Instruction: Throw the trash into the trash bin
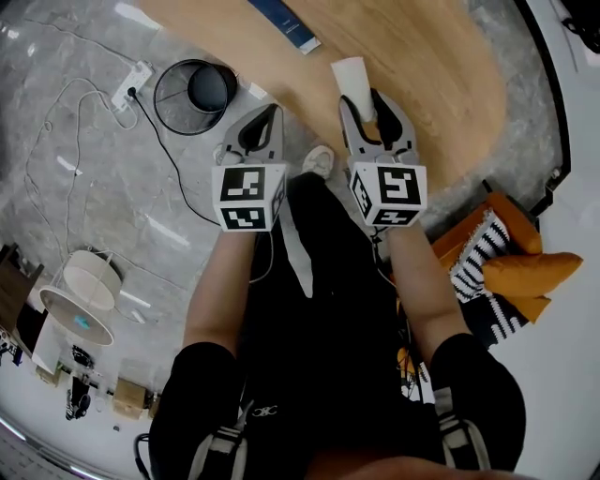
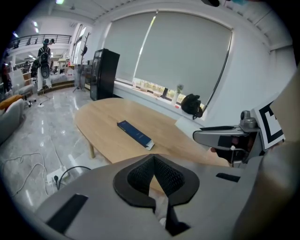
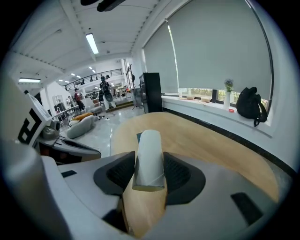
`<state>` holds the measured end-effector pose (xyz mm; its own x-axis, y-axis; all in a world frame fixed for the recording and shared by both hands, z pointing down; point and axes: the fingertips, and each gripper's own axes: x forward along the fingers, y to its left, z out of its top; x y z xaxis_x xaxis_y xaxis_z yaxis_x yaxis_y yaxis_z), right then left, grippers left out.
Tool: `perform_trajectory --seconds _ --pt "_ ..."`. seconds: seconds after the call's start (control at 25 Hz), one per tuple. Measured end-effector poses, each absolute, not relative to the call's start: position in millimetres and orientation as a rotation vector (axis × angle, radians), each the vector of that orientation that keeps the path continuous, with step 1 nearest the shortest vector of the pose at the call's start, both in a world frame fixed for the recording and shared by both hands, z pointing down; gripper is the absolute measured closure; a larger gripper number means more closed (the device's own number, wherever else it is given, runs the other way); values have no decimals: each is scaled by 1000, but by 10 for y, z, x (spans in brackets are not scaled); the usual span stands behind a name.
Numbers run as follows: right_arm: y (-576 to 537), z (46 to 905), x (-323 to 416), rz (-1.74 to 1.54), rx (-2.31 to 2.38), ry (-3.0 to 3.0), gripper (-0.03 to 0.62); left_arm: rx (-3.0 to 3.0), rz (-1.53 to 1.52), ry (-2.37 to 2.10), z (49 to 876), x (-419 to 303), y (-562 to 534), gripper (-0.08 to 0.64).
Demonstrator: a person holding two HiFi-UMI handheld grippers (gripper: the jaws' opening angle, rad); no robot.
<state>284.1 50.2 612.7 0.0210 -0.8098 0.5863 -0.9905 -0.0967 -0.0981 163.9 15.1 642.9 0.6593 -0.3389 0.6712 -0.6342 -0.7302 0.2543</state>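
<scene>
Up by the right claw (image 1: 375,101) — shut on the trash, a white paper tube (image 1: 354,80), with one pad pressing on each side of it. Pokes out past the tips, up above the edge of the wooden table (image 1: 441,103). Looks snug, not slipping.

Over at the left claw (image 1: 265,112): shut too, tips together, with nothing inside. Hangs just beside the right one, not touching it, over the grey floor (image 1: 84,187).

Down on that floor, left of the table: the trash bin (image 1: 194,94), black, round, made of thin wire, open at the top. Something dark inside, too blurry to name. Well apart from the tube for now. Near the bin, a white plug strip (image 1: 131,82).

Far back on the table, one more thing: a long blue box (image 1: 286,23). Hard to say if trash or not.

As a guess, about half way — done with the picking up, tube off the table and in the claw. Left to do: carry it across to the bin, hold it over the open top, open the claw and let it drop. After that, maybe go back for the blue box, if trash too
</scene>
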Motion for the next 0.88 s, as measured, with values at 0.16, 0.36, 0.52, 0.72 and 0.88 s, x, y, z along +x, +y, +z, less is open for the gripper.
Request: perform_trajectory --seconds 0.16,0.36,0.52,0.72,0.88 --pt "339 5811 2562 730 1977 -1868 403 2416 786 -797 6104 1417 -51 548" --pt "68 5445 1951 701 1899 -1963 403 2399 738 -882 5760 942 -301 547" --pt "-184 5241 1398 673 1808 -2046 403 2344 707 -970 5642 440 -506 548" --pt "-462 5285 886 723 1758 -2089 403 2241 688 -1047 5781 -217 -684 548" --pt "-734 5717 463 769 1690 -2074 403 2161 702 -1077 6163 -731 -836 548"
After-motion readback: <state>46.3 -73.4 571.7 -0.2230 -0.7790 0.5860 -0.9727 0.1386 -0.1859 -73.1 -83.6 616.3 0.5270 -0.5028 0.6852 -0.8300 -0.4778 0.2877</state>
